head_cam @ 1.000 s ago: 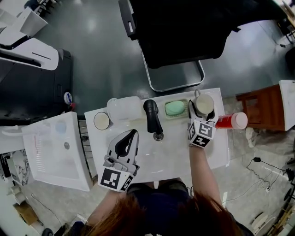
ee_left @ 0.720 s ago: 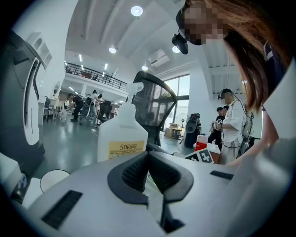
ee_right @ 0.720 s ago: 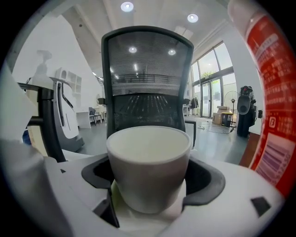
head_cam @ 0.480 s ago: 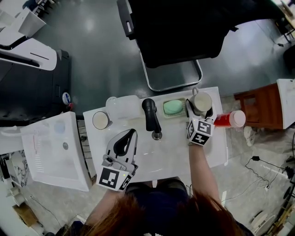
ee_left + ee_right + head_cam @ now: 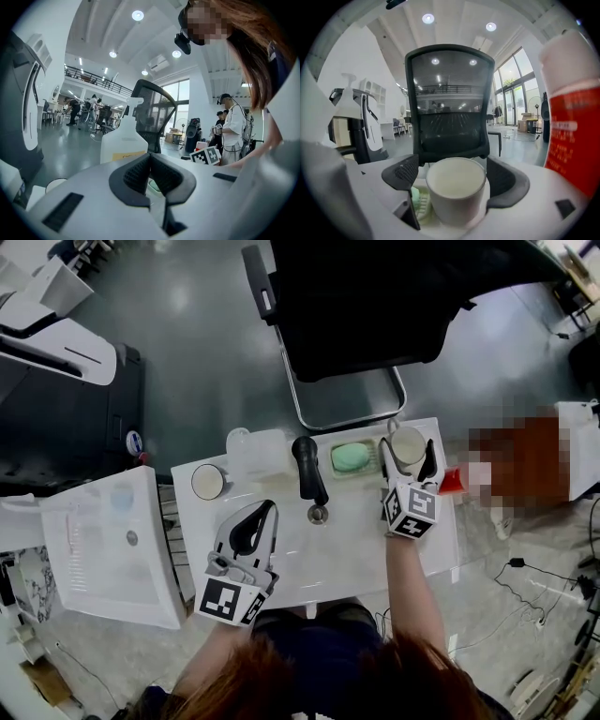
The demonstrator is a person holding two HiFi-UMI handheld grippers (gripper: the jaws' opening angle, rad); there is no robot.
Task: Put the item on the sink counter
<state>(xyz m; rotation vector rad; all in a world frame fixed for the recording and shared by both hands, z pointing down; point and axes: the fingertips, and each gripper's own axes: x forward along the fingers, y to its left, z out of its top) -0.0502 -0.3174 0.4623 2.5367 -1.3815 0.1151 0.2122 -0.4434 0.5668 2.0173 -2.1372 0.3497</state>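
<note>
A white cup (image 5: 409, 443) stands upright at the back right of the white sink counter (image 5: 424, 542), next to the soap dish. My right gripper (image 5: 407, 458) is open around it, one finger on each side. In the right gripper view the cup (image 5: 456, 187) sits between the pads with a narrow gap at the left pad. My left gripper (image 5: 271, 509) hovers over the basin to the left of the faucet, shut on nothing. The left gripper view shows its pads (image 5: 136, 173) meeting.
A black faucet (image 5: 307, 470) rises mid-counter above the drain (image 5: 319, 514). Green soap (image 5: 352, 458) lies in its dish. A red-and-white bottle (image 5: 452, 481) lies right of the cup. A translucent jug (image 5: 258, 454) and a small round cup (image 5: 207, 482) stand back left. An office chair (image 5: 347, 334) stands behind.
The right gripper's jaws have spread apart from the white cup, which now stands free on the counter. The left gripper has stayed put.
</note>
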